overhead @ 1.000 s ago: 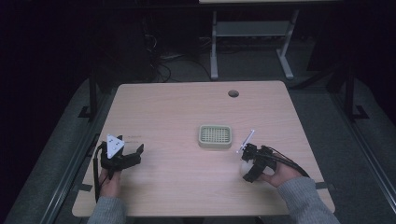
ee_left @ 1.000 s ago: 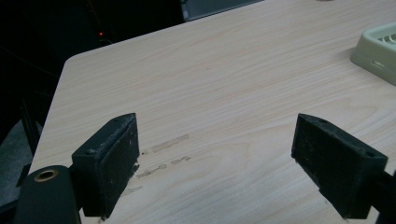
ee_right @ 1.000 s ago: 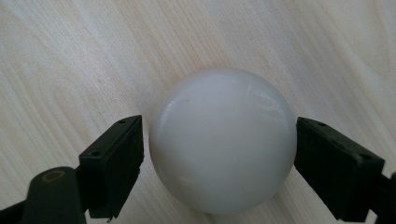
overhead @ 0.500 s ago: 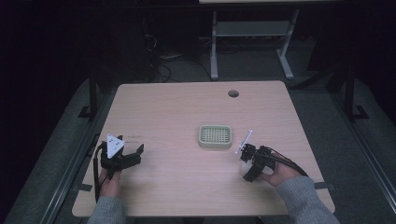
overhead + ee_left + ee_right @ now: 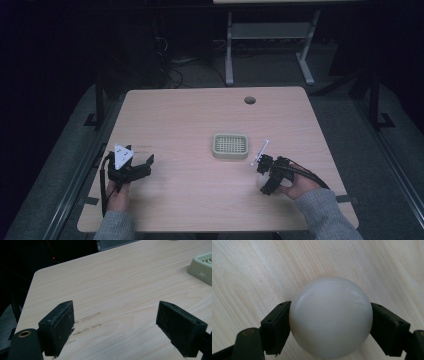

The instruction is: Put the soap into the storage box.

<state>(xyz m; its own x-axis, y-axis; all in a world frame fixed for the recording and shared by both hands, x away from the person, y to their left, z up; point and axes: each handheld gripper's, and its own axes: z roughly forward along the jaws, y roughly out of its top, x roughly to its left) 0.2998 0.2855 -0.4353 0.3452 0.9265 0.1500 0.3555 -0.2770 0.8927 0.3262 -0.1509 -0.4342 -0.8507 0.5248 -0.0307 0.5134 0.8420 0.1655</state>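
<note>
Over table [image 5: 249, 265], right gripper [image 5: 330, 320] clamps ball [image 5: 330, 317].

No readable text, label, brand, number or sign stands on anything here, neither on the table nor the tools

The white ball [image 5: 330, 317] looks smooth and glossy; the table [image 5: 200, 115] is matt, pale wood-grain.

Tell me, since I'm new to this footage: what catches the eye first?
The smooth white ball clamped between the right gripper's black jaws, just above the pale wooden table. Next, the pale green slotted tray at the table's middle, then the left gripper, jaws wide apart with nothing between them.
</note>
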